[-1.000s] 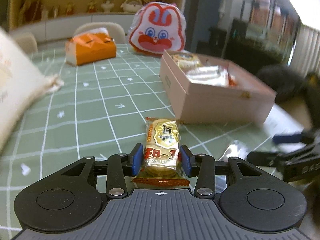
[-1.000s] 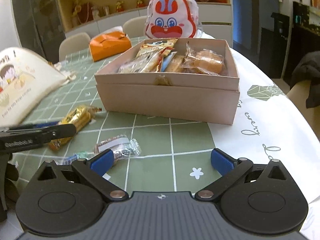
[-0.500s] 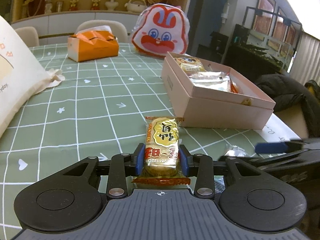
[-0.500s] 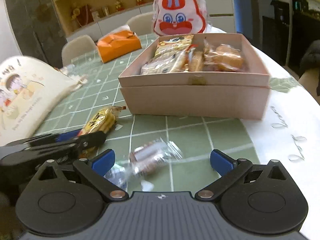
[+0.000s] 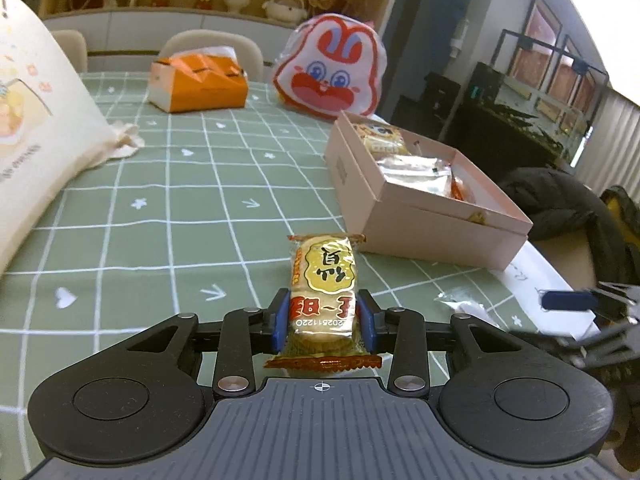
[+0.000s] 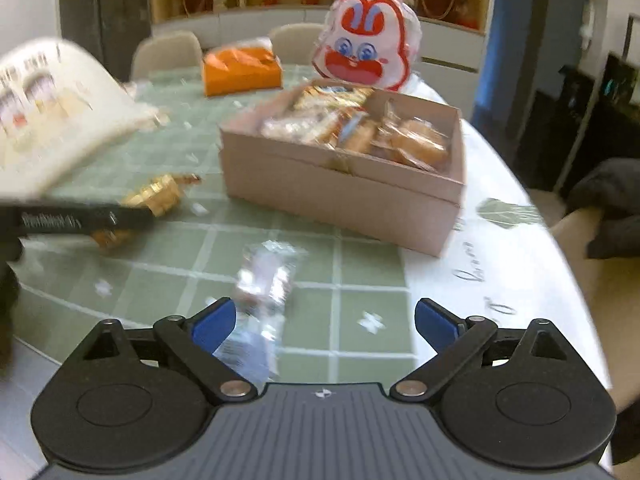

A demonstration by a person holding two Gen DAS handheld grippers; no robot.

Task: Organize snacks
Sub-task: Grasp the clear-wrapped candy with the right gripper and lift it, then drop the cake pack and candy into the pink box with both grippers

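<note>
My left gripper has its blue pads clamped on the near end of a yellow-and-red wrapped rice-cracker packet, far end pointing twd the open pink cardboard box of snacks just ahead-right on the green grid-pattern tablecloth. My right gripper has jaws wide apart w/ a blurred clear-wrapped snack lying on the cloth btwn them, nearer the left pad. Beyond the box: a red-and-white rabbit-face bag & an orange tissue box.
</note>
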